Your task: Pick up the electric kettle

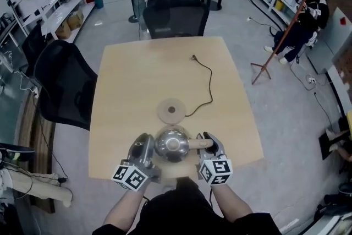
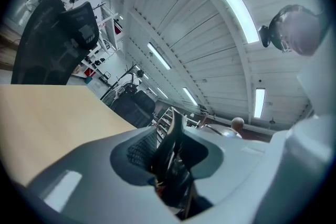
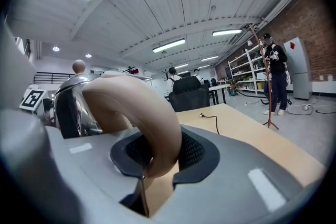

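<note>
The steel electric kettle (image 1: 171,144) is off its round base (image 1: 171,110) and held over the table's near edge. My right gripper (image 1: 208,143) is shut on its beige handle (image 1: 198,144); in the right gripper view the handle (image 3: 137,107) arches between the pads (image 3: 191,152), with the shiny body (image 3: 73,105) and lid knob (image 3: 79,66) to the left. My left gripper (image 1: 147,143) clamps the kettle's opposite side. In the left gripper view a thin dark metal part (image 2: 173,147), probably the spout, is pinched between the jaws, with the knob (image 2: 237,123) behind it.
The base's black cord (image 1: 208,82) runs across the wooden table (image 1: 132,80) to a loose plug (image 1: 193,56). Black office chairs stand at the far side (image 1: 179,11) and the left (image 1: 63,82). A person (image 1: 305,22) and a wooden pole stand (image 1: 283,36) are at the right.
</note>
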